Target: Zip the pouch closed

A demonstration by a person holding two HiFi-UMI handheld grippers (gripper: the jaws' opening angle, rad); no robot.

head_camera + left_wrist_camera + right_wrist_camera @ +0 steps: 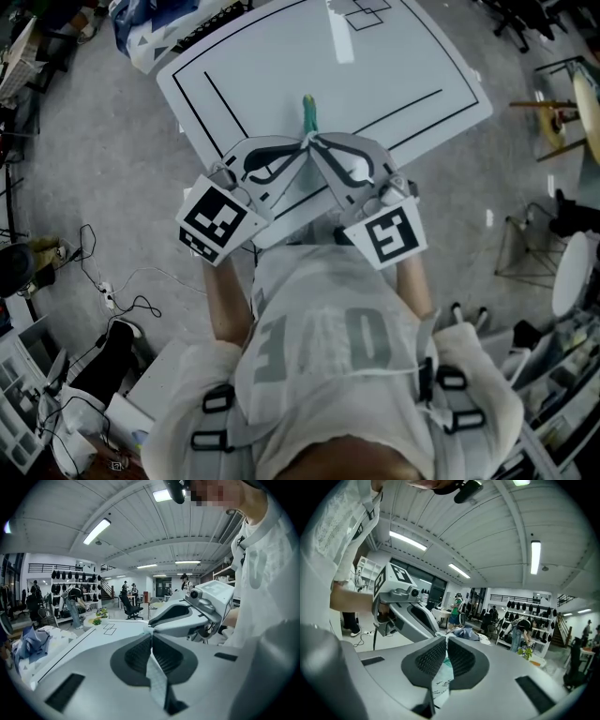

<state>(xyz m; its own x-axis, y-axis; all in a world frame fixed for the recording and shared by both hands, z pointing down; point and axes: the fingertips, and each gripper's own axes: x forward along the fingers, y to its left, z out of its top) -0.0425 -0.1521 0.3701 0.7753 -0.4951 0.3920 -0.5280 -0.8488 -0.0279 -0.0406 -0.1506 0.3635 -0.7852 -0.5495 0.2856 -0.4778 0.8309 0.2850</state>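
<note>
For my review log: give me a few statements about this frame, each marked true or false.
1. The left gripper is shut on the pouch. True.
2. The right gripper is open and empty. False: it is shut on the pouch too.
3. The pouch lies flat on the table. False: both grippers hold it up over the table.
4. The two grippers' tips sit close together. True.
</note>
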